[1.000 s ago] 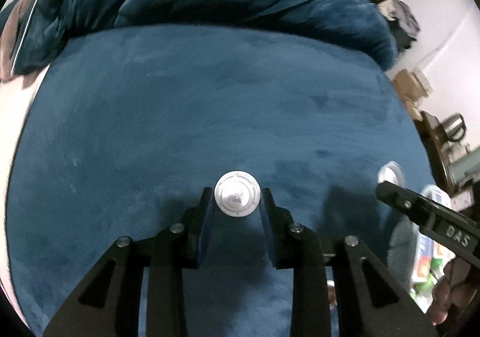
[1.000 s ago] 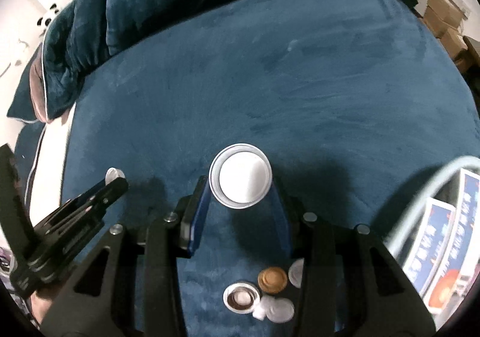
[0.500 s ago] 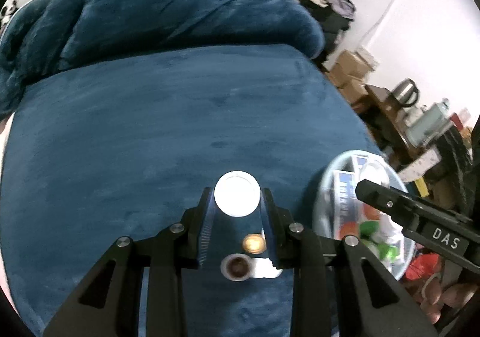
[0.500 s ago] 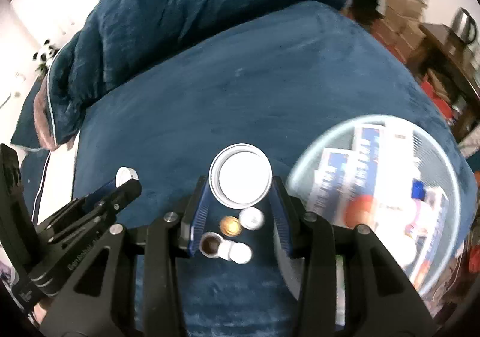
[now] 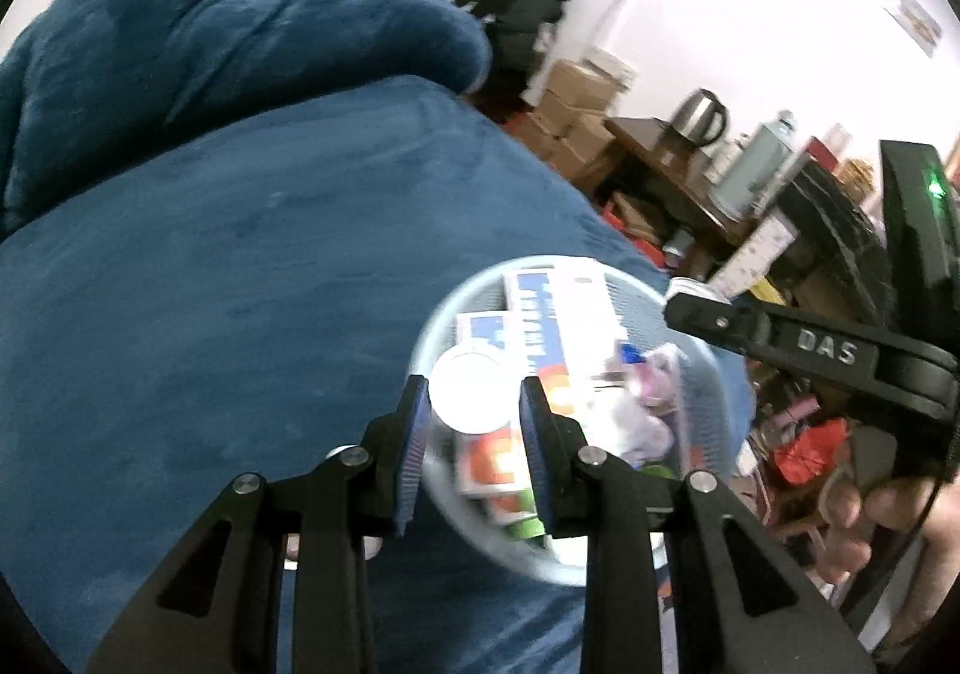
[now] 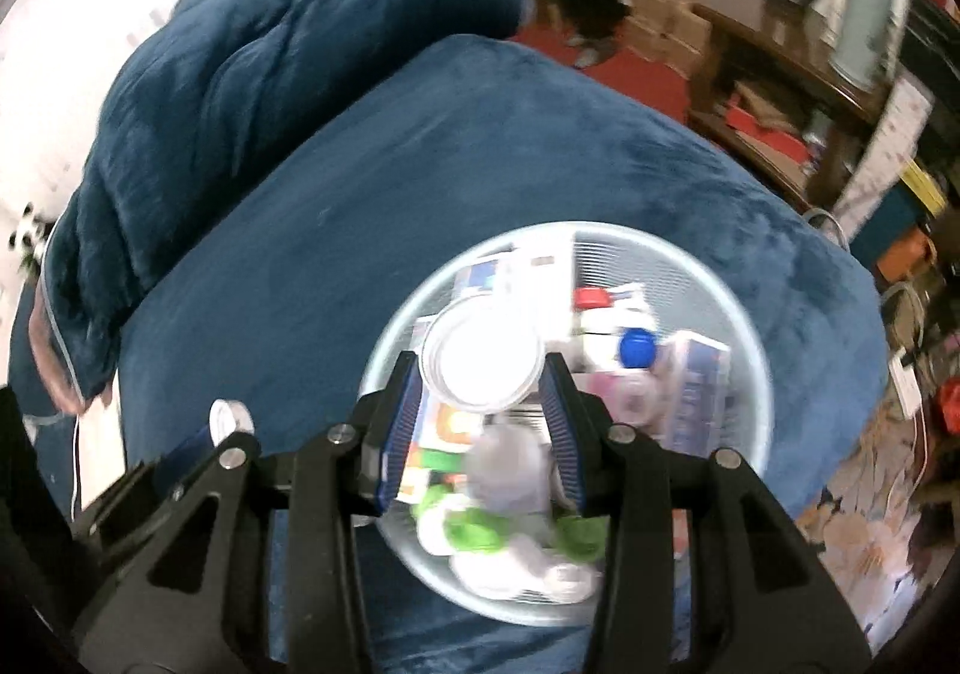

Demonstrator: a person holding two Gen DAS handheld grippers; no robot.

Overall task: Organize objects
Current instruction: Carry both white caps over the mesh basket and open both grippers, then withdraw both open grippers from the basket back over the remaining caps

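The left tongs [image 5: 474, 404] are clamping a small round white plastic container [image 5: 470, 393], seen lid-on, and are holding it above the near-left rim of the pale blue round mesh basket [image 5: 699, 374]. The right tongs [image 6: 480, 374] are gripping a larger round white container with a clear rim [image 6: 480, 368], hanging over the middle of that same basket [image 6: 714, 278].

The basket is sitting on the dark blue plush bed cover [image 6: 480, 146], near its edge, and is holding white-and-blue boxes [image 5: 558, 308], a blue-capped bottle [image 6: 637, 348] and green-and-white items [image 6: 474, 524], all blurred. Beyond the basket, a bunched dark blue duvet [image 5: 210, 32] is lying along the far side of the bed. To the right of the basket, a person's hand [image 5: 864, 518] is gripping the black handle of the other tongs.
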